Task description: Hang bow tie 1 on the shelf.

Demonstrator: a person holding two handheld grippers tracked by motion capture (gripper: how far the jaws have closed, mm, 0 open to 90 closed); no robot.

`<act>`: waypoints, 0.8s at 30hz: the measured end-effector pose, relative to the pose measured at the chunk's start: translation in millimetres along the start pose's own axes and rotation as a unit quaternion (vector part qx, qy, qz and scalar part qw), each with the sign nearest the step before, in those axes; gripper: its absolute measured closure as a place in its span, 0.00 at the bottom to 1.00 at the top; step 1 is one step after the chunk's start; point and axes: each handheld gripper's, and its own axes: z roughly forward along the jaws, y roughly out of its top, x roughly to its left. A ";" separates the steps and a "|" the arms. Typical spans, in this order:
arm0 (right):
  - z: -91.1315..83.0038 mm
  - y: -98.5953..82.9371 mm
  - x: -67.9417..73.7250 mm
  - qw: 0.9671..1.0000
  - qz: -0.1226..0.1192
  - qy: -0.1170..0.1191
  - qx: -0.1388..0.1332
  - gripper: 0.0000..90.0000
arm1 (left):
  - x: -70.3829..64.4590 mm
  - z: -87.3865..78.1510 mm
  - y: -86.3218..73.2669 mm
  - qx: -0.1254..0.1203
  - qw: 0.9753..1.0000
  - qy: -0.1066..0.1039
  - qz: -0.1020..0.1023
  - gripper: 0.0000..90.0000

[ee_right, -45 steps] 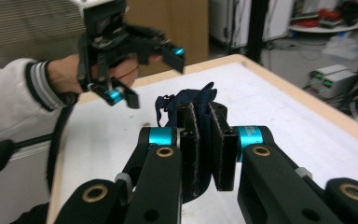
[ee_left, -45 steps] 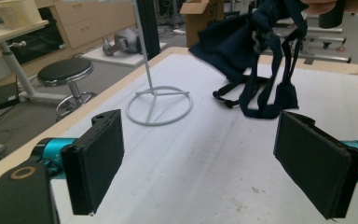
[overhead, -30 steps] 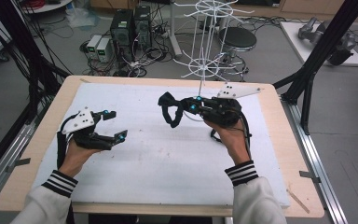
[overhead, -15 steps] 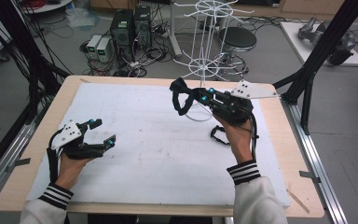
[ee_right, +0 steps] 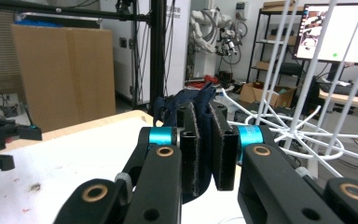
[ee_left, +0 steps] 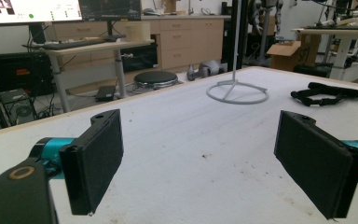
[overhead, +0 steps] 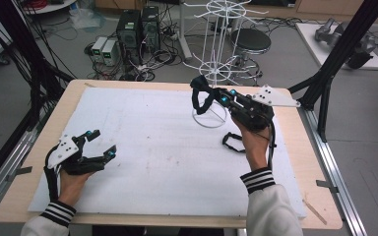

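- We see the right gripper (overhead: 207,95) clamped on a dark strap (ee_right: 204,103), held up over the wire rack's base ring (overhead: 209,116).
- We see a 2nd black strap (overhead: 232,142) flat on the white mat (overhead: 147,147), near the right hand.
- Left gripper (overhead: 101,143): jaws wide apart, nothing btw them, low at the mat's near-left part.

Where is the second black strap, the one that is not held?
In the high view, the loose strap lies on the white mat, right of centre, between the rack's ring base and the right hand.
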 end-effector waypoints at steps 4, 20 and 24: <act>-1.9 0.5 -1.5 1.000 -0.002 -0.013 -0.012 0.94 | -1.4 -2.4 -3.2 -0.005 1.000 0.003 0.001 0.18; -7.1 -7.5 -17.0 0.998 0.018 -0.056 -0.024 0.93 | -3.0 -8.4 -11.5 -0.027 1.000 0.014 0.004 0.18; -7.2 -10.4 -21.1 0.997 0.018 -0.064 -0.026 0.93 | -3.2 -9.9 -13.4 -0.030 0.999 0.016 0.008 0.18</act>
